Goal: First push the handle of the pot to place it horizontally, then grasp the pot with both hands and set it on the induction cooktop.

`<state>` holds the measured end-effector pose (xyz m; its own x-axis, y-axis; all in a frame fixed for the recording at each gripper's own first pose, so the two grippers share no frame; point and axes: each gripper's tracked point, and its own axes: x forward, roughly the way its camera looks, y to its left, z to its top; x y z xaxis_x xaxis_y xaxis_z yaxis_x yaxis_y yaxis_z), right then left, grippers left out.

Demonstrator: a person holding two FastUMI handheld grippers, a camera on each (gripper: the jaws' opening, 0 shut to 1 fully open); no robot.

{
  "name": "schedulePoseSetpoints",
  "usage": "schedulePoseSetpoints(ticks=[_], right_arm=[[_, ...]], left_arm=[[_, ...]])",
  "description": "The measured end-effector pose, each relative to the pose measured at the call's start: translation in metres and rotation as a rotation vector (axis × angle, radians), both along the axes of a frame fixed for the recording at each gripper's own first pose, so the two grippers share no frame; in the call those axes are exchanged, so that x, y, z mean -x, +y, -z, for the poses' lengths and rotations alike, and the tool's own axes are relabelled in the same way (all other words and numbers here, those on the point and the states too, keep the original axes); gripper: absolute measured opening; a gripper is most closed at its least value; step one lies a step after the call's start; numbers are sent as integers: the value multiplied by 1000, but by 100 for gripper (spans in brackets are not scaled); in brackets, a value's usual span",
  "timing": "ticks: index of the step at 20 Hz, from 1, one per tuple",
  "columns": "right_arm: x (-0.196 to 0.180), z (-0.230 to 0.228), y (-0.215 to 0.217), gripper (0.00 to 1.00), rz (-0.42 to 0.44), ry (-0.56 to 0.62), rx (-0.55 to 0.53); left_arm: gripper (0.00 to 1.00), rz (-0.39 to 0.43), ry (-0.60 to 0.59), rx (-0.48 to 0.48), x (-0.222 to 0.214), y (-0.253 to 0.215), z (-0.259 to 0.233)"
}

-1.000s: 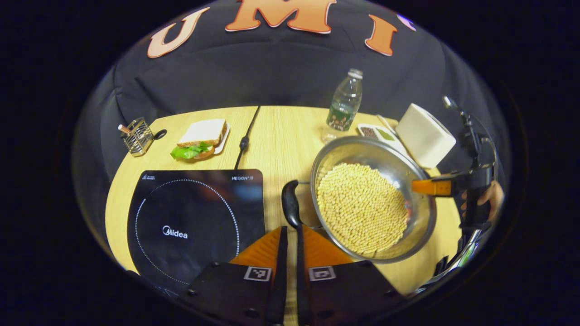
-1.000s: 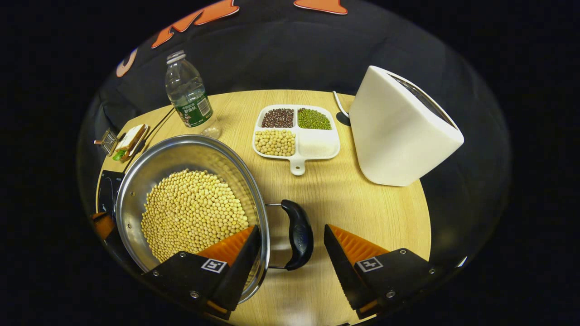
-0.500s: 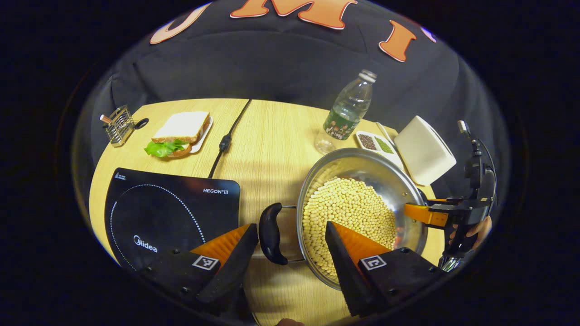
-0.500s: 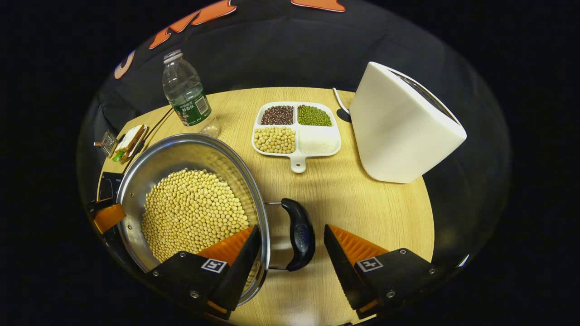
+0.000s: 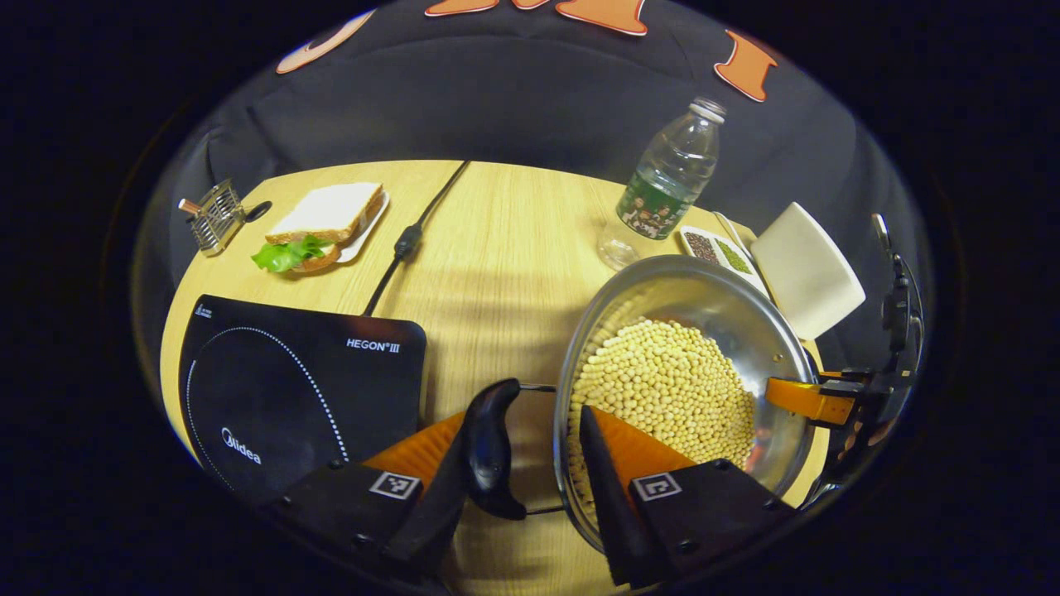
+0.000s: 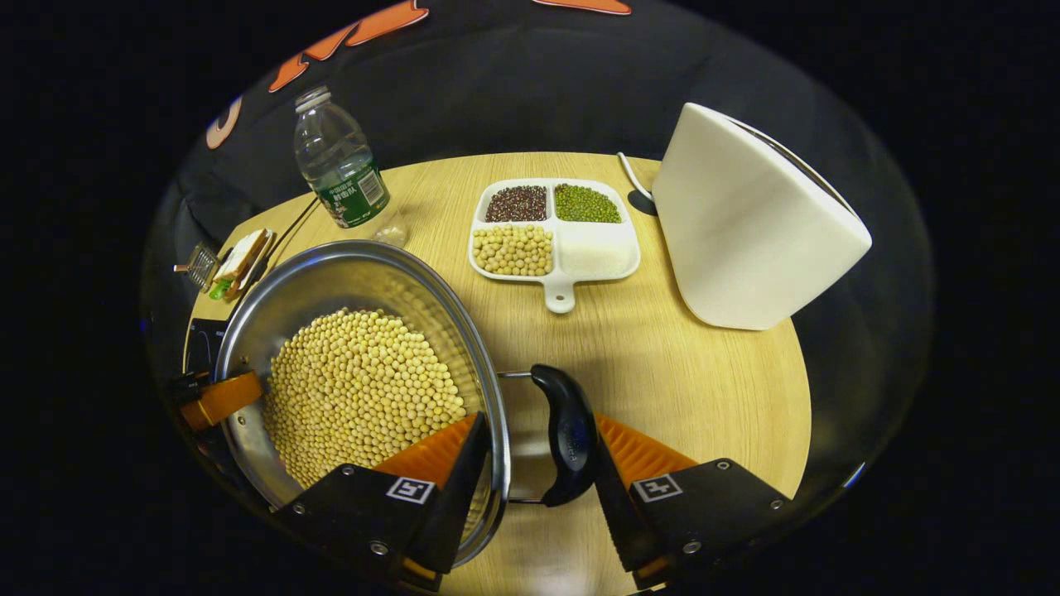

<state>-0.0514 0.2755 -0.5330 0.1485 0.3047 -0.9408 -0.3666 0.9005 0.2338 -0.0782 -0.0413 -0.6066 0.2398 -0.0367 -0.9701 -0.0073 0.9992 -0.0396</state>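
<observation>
A steel pot (image 5: 704, 290) full of soybeans stands on the wooden table, to the right of the black induction cooktop (image 5: 281, 389). My left gripper (image 5: 522, 418) spans the pot's near black handle (image 5: 489, 447) and rim, with one finger outside against the handle and the other inside the wall. In the right gripper view, my right gripper (image 6: 537, 418) grips the pot (image 6: 331, 281) the same way at the opposite handle (image 6: 567, 439). Both handles lie level. An orange finger (image 5: 799, 397) of the right gripper reaches over the far rim in the left gripper view.
A water bottle (image 5: 667, 186) stands behind the pot. A divided tray of grains (image 6: 551, 232) and a white box-shaped appliance (image 6: 754, 223) sit to its right. A sandwich plate (image 5: 327, 223), a wire holder (image 5: 211, 217) and the cooktop's cable (image 5: 406, 244) lie beyond the cooktop.
My left gripper opened, moved over the near handle and rim, then narrowed onto them. My right gripper closed from wide open onto the other handle and rim.
</observation>
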Motion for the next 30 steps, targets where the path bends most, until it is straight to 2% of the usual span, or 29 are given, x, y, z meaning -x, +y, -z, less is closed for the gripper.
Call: schedulePoseSetpoints(ticks=[2, 8, 10, 13, 17, 20, 30], right_arm=[[0, 0, 0, 72, 6, 2, 5], [2, -2, -1, 71, 18, 14, 13], [6, -3, -1, 67, 49, 55, 0], [20, -11, -4, 58, 45, 75, -27], [21, -43, 2, 55, 76, 27, -92], [17, -73, 9, 55, 62, -16, -116], [38, -152, 58, 54, -46, -87, -225]], left_arm=[[70, 3, -5, -25, -2, 2, 1], [71, 16, -14, -44, -7, 1, 6], [68, 6, -5, -52, -4, 1, 3], [65, -38, 15, -52, 9, 3, -12], [64, -18, -66, -83, -1, 15, -51], [63, -23, -119, -103, -3, 25, -81], [64, -170, -203, -193, 22, 86, -185]])
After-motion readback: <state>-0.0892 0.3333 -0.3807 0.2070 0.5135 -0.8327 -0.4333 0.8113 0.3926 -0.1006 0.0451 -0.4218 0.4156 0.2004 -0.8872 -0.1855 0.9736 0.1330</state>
